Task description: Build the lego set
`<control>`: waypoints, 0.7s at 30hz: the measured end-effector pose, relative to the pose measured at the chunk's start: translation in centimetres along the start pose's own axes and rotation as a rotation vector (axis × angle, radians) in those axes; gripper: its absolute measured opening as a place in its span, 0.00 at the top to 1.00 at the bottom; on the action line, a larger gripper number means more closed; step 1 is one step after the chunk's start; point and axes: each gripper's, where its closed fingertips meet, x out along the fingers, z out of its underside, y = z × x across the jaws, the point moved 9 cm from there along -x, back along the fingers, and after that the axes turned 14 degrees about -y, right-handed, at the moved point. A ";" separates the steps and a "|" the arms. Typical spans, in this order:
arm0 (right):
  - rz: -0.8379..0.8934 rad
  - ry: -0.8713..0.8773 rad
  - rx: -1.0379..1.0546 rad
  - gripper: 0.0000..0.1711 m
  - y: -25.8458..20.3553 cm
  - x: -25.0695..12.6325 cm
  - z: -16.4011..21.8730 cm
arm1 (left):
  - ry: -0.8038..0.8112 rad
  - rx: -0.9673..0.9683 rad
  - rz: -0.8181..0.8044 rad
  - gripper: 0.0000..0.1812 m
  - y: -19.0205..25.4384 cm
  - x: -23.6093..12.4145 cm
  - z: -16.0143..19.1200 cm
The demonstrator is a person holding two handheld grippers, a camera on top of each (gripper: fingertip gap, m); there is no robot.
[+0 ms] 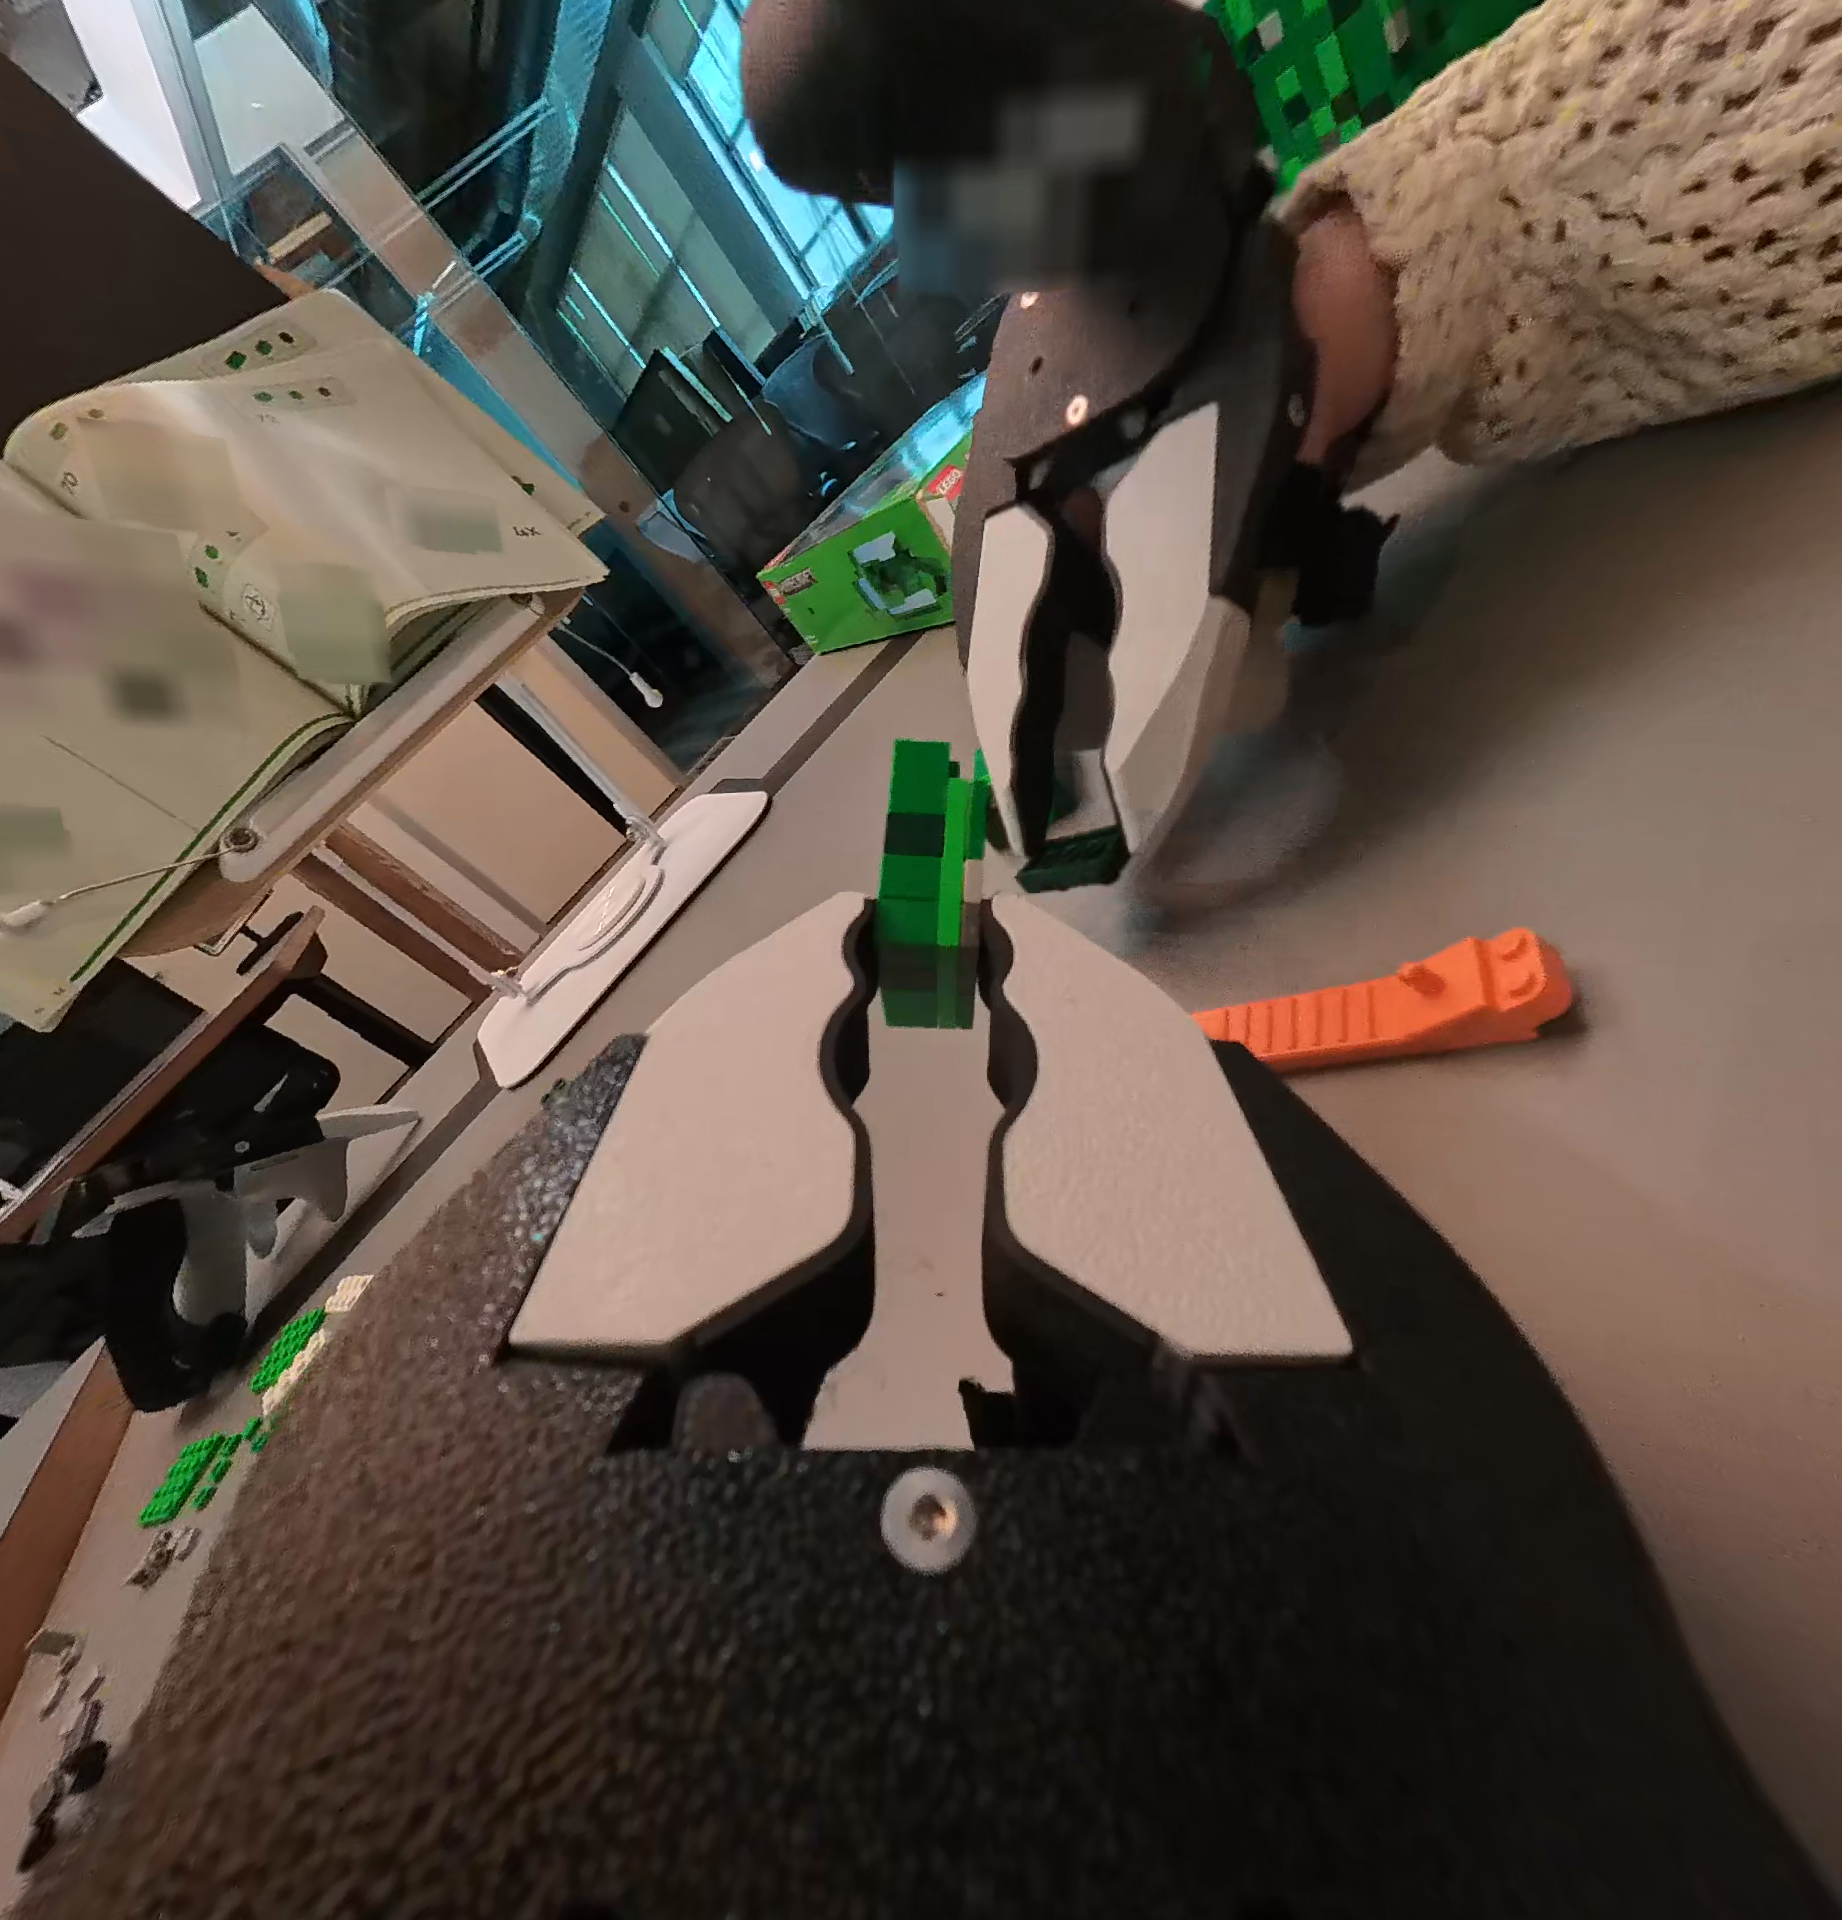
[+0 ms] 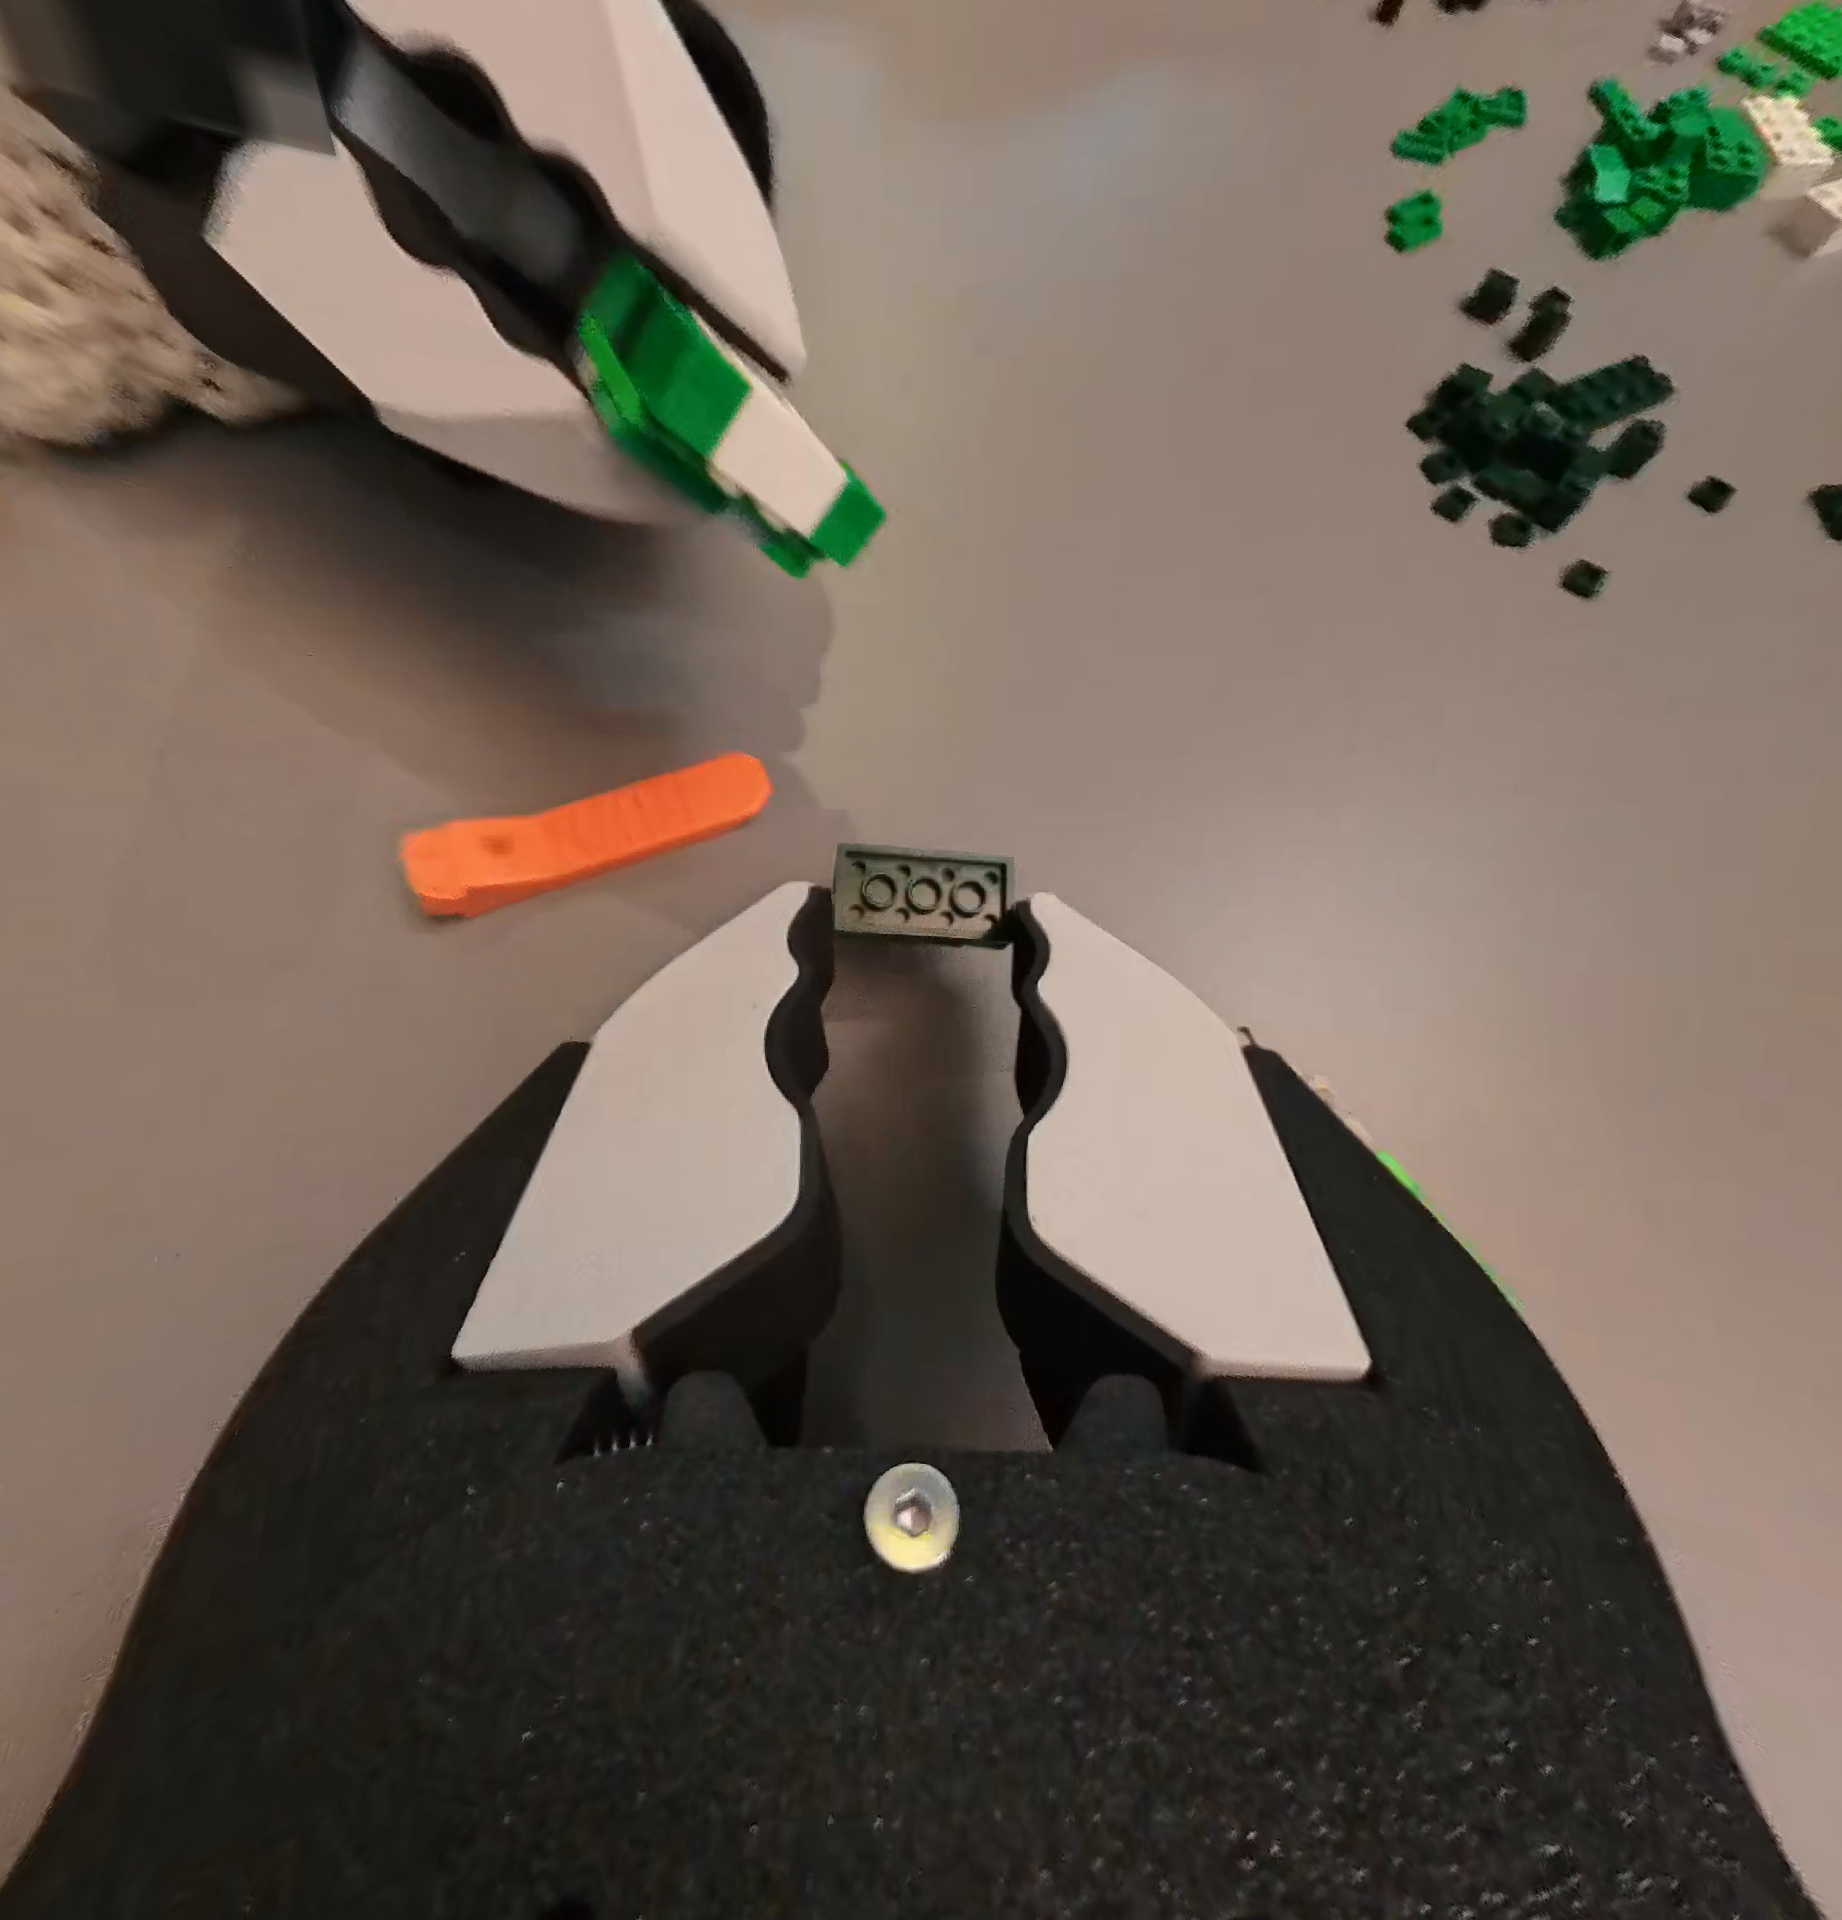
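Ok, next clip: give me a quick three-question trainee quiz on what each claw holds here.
1. True or false: the left claw holds a stack of green and white bricks.
2. What does the right claw grip? A) the orange brick separator B) a dark green brick, underside facing the camera C) nothing
3. Fill in: the orange brick separator lies on the ____.

Key
1. True; the stack sits between its fingertips.
2. B; the dark green brick is pinched at the tips.
3. Table; neither claw touches it.
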 end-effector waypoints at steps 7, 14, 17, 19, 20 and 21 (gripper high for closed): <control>-0.618 0.234 0.342 0.81 -0.4 -1.3 -0.9 | 0.022 0.027 0.045 0.90 0.5 -0.1 -0.2; -0.924 0.331 0.541 0.81 0.1 -1.5 -0.3 | 0.040 0.051 0.016 0.90 0.6 -0.3 -0.4; -0.951 0.331 0.538 0.81 0.0 -1.5 -0.4 | 0.046 0.046 0.018 0.90 0.6 -0.3 -0.4; -0.968 0.333 0.540 0.81 -0.1 -1.6 -0.4 | 0.047 0.038 0.022 0.90 0.6 -0.4 -0.4; -0.974 0.336 0.542 0.81 -0.1 -1.6 -0.4 | 0.047 0.035 0.024 0.90 0.5 -0.4 -0.4; -0.984 0.341 0.543 0.81 -0.1 -1.6 -0.4 | 0.047 0.033 0.027 0.90 0.5 -0.4 -0.4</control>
